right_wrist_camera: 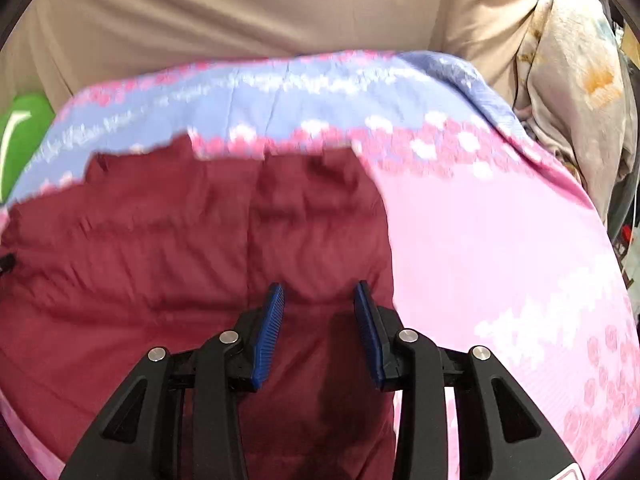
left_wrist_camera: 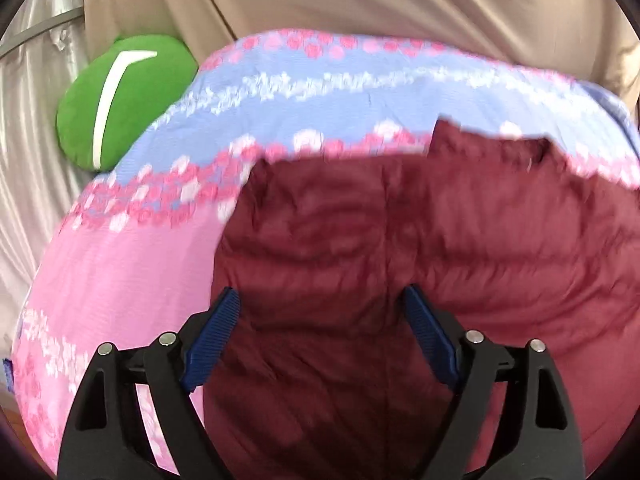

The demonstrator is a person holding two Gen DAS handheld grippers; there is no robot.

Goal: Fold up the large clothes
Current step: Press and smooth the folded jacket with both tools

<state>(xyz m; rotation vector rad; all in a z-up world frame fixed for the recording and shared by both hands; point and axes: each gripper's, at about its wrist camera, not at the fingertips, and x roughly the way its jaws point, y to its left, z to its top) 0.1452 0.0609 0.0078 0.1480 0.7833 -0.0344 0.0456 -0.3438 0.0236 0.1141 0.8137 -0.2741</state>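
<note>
I've got the maroon puffer jacket [left_wrist_camera: 400, 280] flat on the pink-and-blue bedspread [left_wrist_camera: 120, 272], filling frame centre, ready for folding; left claw [left_wrist_camera: 320, 300] spread wide, empty; right claw [right_wrist_camera: 319, 294] spread narrower, empty, both above it; green cushion [left_wrist_camera: 120, 100] upper left.

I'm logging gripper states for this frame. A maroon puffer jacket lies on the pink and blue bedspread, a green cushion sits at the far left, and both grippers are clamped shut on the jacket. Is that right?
Not quite. Both wrist views show the left gripper and right gripper open, holding nothing, over the maroon puffer jacket. The pink and blue bedspread and green cushion are as you said.
</note>
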